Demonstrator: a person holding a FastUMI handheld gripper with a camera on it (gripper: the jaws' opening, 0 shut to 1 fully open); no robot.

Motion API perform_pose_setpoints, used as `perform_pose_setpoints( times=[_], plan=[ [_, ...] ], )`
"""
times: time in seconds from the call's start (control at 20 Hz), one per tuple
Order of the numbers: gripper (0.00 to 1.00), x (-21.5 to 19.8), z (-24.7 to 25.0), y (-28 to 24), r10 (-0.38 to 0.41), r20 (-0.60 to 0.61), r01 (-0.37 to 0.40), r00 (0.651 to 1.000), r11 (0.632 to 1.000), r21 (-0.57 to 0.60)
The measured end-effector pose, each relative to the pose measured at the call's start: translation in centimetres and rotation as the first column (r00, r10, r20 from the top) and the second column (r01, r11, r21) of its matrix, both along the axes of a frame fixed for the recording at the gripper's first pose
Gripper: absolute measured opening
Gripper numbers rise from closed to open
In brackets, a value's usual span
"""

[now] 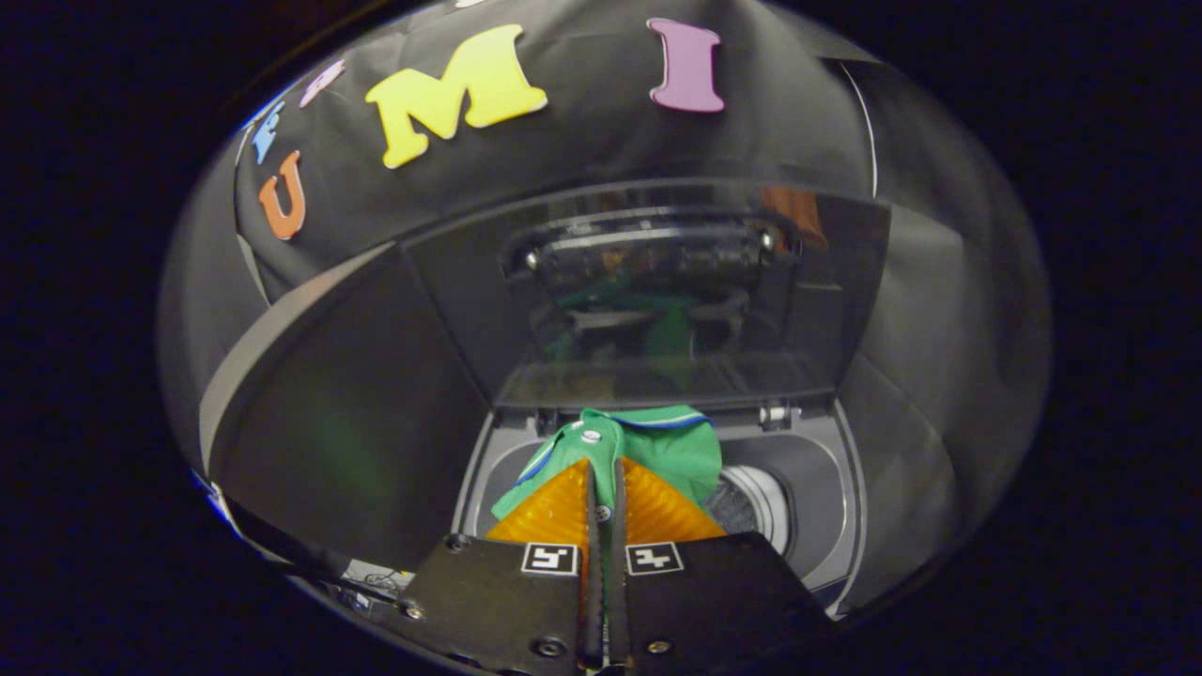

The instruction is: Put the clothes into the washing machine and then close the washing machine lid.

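The gripper (606, 469) has its fingers (563, 512) closed on the green garment (671, 451), and they cover its lower middle, so how much cloth hangs below them cannot be told. The garment in turn hides most of the washing machine drum (751, 502) just beyond; a ribbed sliver shows to the right of the fingers. In the raised lid (657, 300) ahead, the reflections are smeared and unreadable. The gripper's own body blocks the machine's near rim.
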State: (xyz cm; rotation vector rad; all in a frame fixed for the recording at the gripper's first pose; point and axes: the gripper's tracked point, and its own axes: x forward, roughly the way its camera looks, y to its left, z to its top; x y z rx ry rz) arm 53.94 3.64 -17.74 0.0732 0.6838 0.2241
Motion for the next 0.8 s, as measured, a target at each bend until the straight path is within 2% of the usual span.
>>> perform_pose_setpoints(
  times=[0.15,0.35,0.55,0.8],
  plan=[
    [0.06,-0.2,-4.1,-0.7,-0.045,-0.09,0.043,0.995,0.999,-0.022],
    [0.06,-0.6,-9.0,-1.7,-0.119,-0.23,0.117,0.966,0.993,-0.022],
    [0.06,-1.4,-11.0,-2.1,-0.151,-0.301,0.146,0.942,0.988,-0.038],
    [0.06,-1.5,-11.1,-2.2,-0.165,-0.314,0.152,0.935,0.986,-0.065]
  ],
)
